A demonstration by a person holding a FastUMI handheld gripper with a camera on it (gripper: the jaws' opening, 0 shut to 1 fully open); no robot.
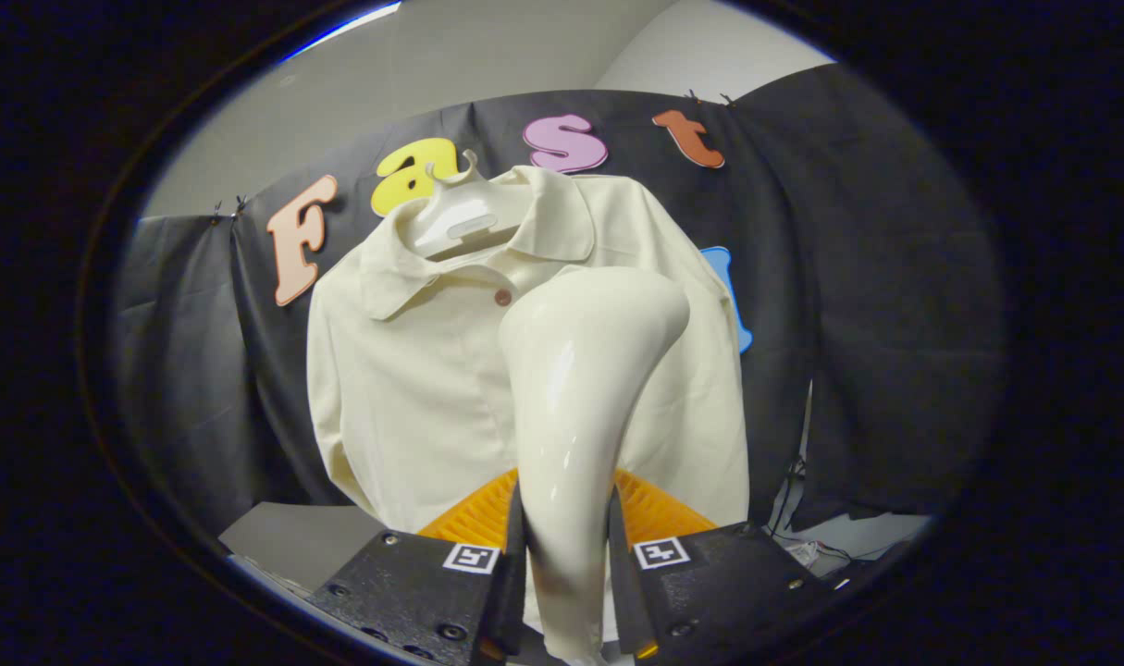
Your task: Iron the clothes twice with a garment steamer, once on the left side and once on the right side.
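The steamer [571,407] stands upright between the fingers of the tool [566,564], both of which press on its handle, so the tool is clenched around it. Its head rises just ahead of the fingers and appears to lie against the shirt [413,388], around the button placket, likely so steam meets the cloth squarely. The shirt hangs on a hanger [460,217] beyond the tool, which lets the front fall flat. An orange ribbed thing [474,513] sits low behind the fingers.

Tongs [566,546] clamped on steamer [580,388]
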